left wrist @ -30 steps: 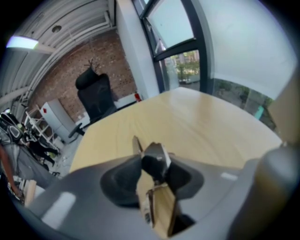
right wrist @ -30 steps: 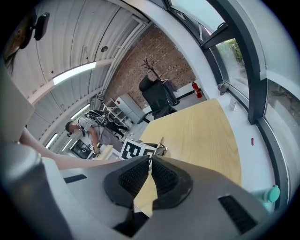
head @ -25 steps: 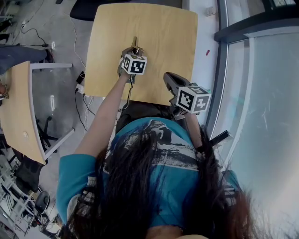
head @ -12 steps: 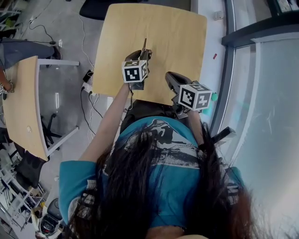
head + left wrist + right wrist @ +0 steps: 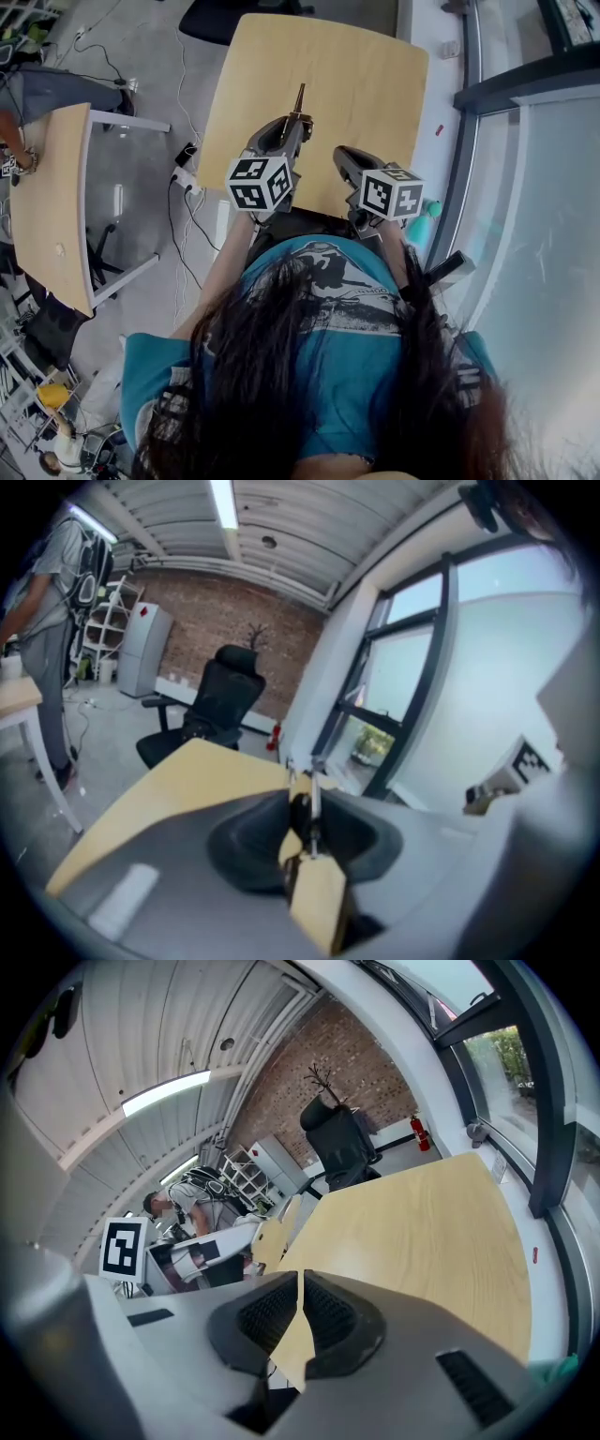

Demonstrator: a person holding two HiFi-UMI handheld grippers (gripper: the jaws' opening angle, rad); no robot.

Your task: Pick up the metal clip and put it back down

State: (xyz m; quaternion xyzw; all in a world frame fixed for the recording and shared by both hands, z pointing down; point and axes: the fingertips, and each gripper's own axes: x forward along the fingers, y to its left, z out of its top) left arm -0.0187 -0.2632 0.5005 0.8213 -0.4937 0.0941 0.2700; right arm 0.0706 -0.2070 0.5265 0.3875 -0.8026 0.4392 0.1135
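Since approx 1 s back, left gripper (image 5: 296, 120) has been raised off the table (image 5: 361, 75) and rolled, so it is now seen larger in the head view. The metal clip (image 5: 300, 97) has been carried up w/ it. Its jaws have just been closing and are now pinched narrow on the clip. The clip is held by one end and pokes out past the tips toward 12 o'clock, clear of the tabletop. Right gripper (image 5: 301, 1283), at approx 3 o'clock of the left, has hardly been shifted. Its jaws are pressed together w/ nothing between, over the table's 6 o'clock edge.

Risks, as judged:
- Only a small part of a thin, smooth metal item is gripped, so the clip could be pivoted or slid out if the hand is swung fast or rolled further.
- If the clip is lowered at this tilt, the free tip would be struck on the wood first and the clip levered out of the pads.
- If it is let go too high, it could bounce or skid toward the 9 o'clock edge and be lost to the floor.
- W/ the right gripper so near, it could be knocked on the way down.
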